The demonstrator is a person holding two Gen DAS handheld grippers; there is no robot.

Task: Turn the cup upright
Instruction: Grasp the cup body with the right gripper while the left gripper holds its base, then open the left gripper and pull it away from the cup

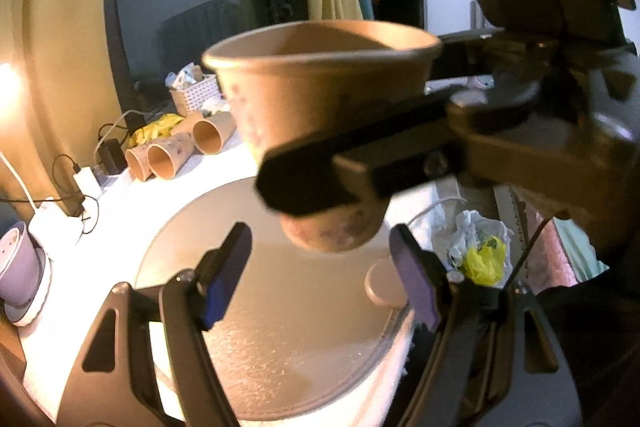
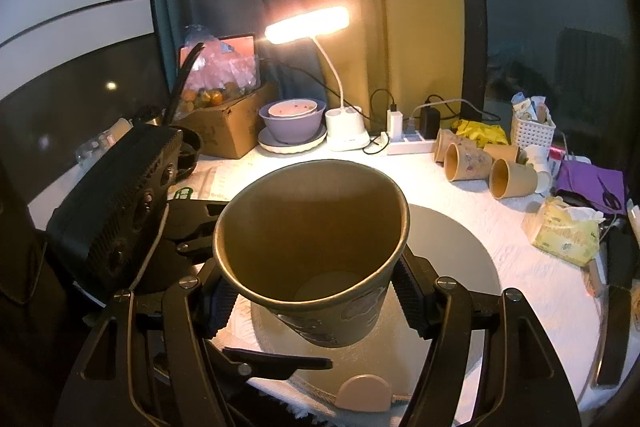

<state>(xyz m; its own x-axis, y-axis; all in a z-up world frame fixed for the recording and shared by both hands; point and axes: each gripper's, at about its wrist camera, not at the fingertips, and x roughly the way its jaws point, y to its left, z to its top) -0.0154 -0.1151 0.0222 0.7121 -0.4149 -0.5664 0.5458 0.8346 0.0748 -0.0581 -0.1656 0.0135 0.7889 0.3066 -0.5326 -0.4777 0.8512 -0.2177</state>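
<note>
A white-covered table [image 2: 500, 227] under a lit desk lamp [image 2: 308, 23] is seen, with a round grey mat [image 1: 280, 307] lying below both grippers. The cup [image 2: 312, 251] is held off the mat between the jaws of the right gripper [image 2: 316, 299], which are closed against its lower wall on both sides; its mouth faces up and somewhat toward the right wrist camera, so it is tilted rather than fully upright. In the left wrist view the same cup [image 1: 320, 131] is seen ahead of and above the left gripper [image 1: 320, 279], whose jaws are spread wide with nothing between them; the cup's base hangs just above the gap.

It is judged that the flip is nearly done and only the setting down remains. A thin paper wall may be crushed if the squeeze is increased. If the cup is released while tilted, it could be tipped back onto its side. A small round disc [image 1: 382, 283] lies on the mat just beside the left gripper's right finger, and an uneven landing could be caused by it. Spare cups [image 2: 480, 167] lie on their sides well beyond the jaws.
</note>
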